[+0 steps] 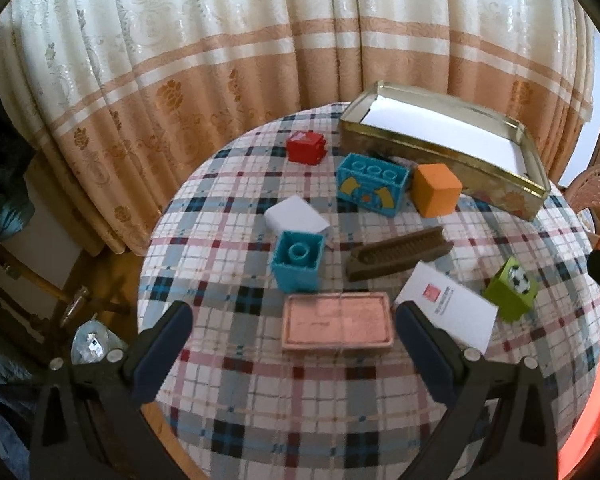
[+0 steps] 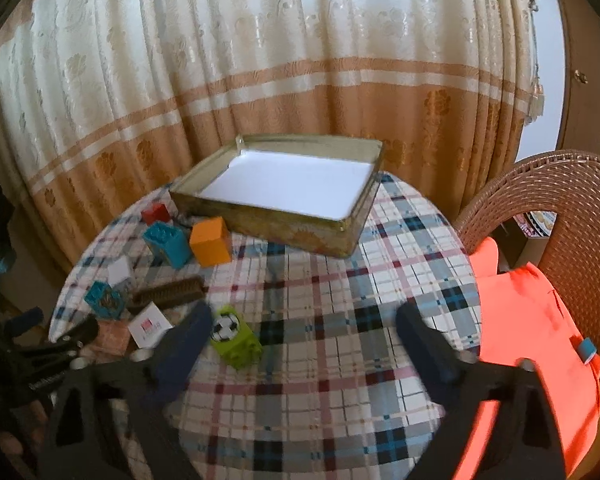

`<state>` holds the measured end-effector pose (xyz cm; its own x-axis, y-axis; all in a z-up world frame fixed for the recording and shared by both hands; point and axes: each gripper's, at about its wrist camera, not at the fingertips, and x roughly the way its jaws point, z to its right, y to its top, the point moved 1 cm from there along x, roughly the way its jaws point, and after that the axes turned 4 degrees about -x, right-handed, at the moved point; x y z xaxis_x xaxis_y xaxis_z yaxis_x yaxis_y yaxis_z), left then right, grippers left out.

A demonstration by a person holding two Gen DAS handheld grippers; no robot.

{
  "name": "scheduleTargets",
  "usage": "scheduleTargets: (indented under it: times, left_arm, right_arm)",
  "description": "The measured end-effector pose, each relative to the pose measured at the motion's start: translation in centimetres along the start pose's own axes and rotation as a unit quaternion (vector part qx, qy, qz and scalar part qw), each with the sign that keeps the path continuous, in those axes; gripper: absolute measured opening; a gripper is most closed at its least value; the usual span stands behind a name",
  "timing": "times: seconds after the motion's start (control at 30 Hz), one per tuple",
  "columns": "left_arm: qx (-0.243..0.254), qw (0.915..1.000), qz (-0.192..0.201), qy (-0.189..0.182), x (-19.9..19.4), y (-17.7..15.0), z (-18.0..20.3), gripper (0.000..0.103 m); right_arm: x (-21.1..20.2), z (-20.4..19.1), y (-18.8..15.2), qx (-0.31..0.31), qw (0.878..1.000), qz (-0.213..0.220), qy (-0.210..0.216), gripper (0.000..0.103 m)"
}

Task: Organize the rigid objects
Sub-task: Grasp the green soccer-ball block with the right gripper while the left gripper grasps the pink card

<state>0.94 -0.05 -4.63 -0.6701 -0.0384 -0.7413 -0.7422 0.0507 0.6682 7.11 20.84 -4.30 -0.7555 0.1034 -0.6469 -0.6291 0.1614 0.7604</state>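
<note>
On a plaid table (image 1: 300, 400), toys lie scattered before an empty tin (image 1: 452, 156).
Left tool (image 1: 294, 344) gapes, empty, around the pink tray (image 1: 336, 322), long axis crosswise; right tool (image 2: 304, 344) open beside green block (image 2: 236, 340).

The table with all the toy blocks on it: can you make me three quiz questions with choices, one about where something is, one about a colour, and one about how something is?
1. Where is the orange block?
A. inside the tin box
B. beside the tin box, on the tablecloth
C. on the chair

2. What colour is the block with the football picture?
A. green
B. red
C. white

3. How is the tin box?
A. shut with a lid
B. open, nothing inside
C. open, full of blocks

Answers: 1 B, it stands on the cloth by the box wall. 2 A, its sides are lime green. 3 B, only its bare white floor shows.
</note>
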Motion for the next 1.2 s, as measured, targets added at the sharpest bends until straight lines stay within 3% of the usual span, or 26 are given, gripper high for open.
scheduleTargets:
  times: [0.07,0.1,0.3,0.6,0.63,0.73,0.93,1.2]
  left_arm:
    - [0.002,1.0,0.001,-0.002,-0.1,-0.4,-0.4,0.103]
    - [0.005,1.0,-0.001,-0.005,-0.1,-0.6,-0.6,0.103]
    - [0.031,0.9995,-0.009,-0.003,0.1,-1.0,-0.1,0.102]
    - [0.024,0.9989,-0.03,-0.027,0.7,-1.1,0.0,0.102]
    - [0.022,0.9987,-0.034,-0.032,0.8,-1.1,0.1,0.102]
    - [0.025,0.9986,-0.033,-0.034,0.9,-1.1,0.4,0.1]
    - [0.024,0.9982,-0.042,-0.034,1.7,-1.0,0.6,0.099]
    - [0.018,0.9966,-0.066,-0.045,3.9,-0.8,1.5,0.099]
  right_arm:
    - [0.7,0.1,-0.2,-0.004,1.0,-0.02,0.015,0.068]
    - [1.0,0.1,-0.3,-0.003,0.999,-0.027,0.023,0.066]
    - [2.5,-2.5,-0.4,-0.042,0.995,-0.051,0.074,0.065]
    - [5.9,-4.9,-1.2,-0.097,0.988,-0.103,0.069,0.065]
    - [6.2,-5.1,-1.2,-0.101,0.987,-0.108,0.069,0.063]
    - [7.2,-5.5,-1.5,-0.111,0.984,-0.12,0.071,0.039]
    - [7.1,-3.9,-1.7,-0.07,0.985,-0.124,0.101,0.036]
    - [5.3,-2.3,-0.9,-0.039,0.989,-0.102,0.103,0.034]
